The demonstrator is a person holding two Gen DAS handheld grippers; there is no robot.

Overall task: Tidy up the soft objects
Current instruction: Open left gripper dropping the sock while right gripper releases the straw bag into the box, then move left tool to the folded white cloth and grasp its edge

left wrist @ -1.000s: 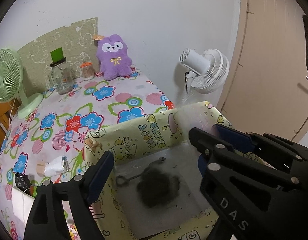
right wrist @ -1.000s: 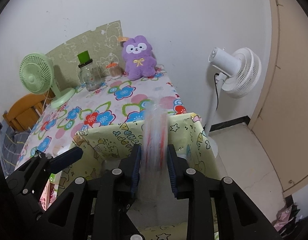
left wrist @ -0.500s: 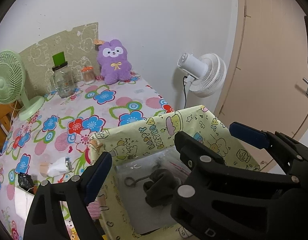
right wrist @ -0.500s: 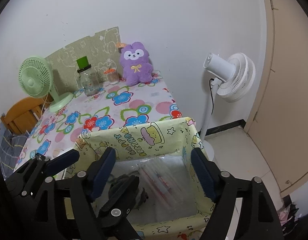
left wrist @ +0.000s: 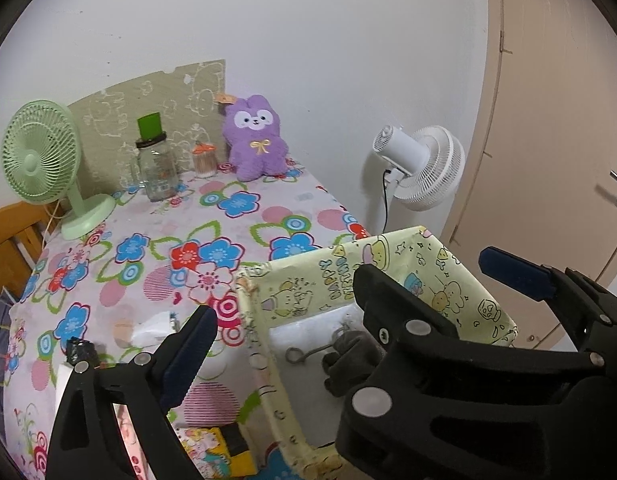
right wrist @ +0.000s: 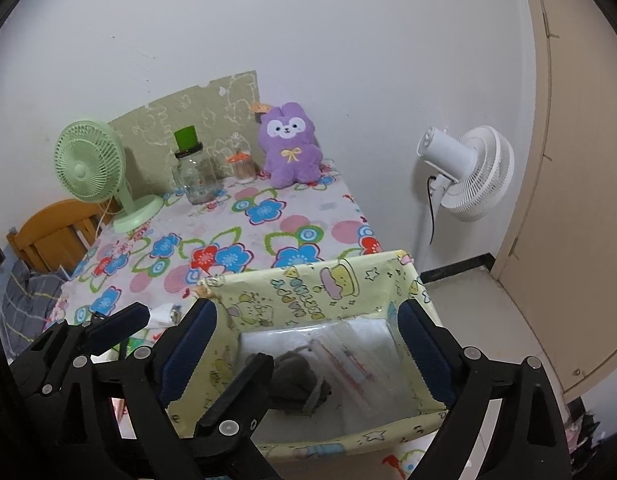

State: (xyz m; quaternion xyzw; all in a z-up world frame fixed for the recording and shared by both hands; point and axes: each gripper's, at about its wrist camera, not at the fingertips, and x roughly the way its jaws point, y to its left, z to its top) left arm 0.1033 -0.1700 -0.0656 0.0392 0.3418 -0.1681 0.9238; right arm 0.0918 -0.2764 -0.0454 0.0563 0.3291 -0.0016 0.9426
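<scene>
your right gripper (right wrist: pixel 306 344) hangs over the yellow cartoon-print fabric bin (right wrist: pixel 308 292), jaws spread wide and opening, nothing pinched between them. your left gripper (left wrist: pixel 344 320) is just beside it, also above the bin, jaws wide apart and opening, nothing held.

inside the bin: a dark grey soft item (right wrist: pixel 294 376) with a cord loop lies on the pale bottom, and a clear plastic pouch (right wrist: pixel 348 356) with red markings lies flat next to it, toward the right wall. they look like they're touching, can't tell for sure.

bin sits at the near edge of the floral tablecloth (right wrist: pixel 228 240). well apart at the far end: purple plush bunny (right wrist: pixel 288 144) against the wall, glass jar with green lid (right wrist: pixel 192 172), green desk fan (right wrist: pixel 92 164). white standing fan (right wrist: pixel 468 172) on the floor to the right.
</scene>
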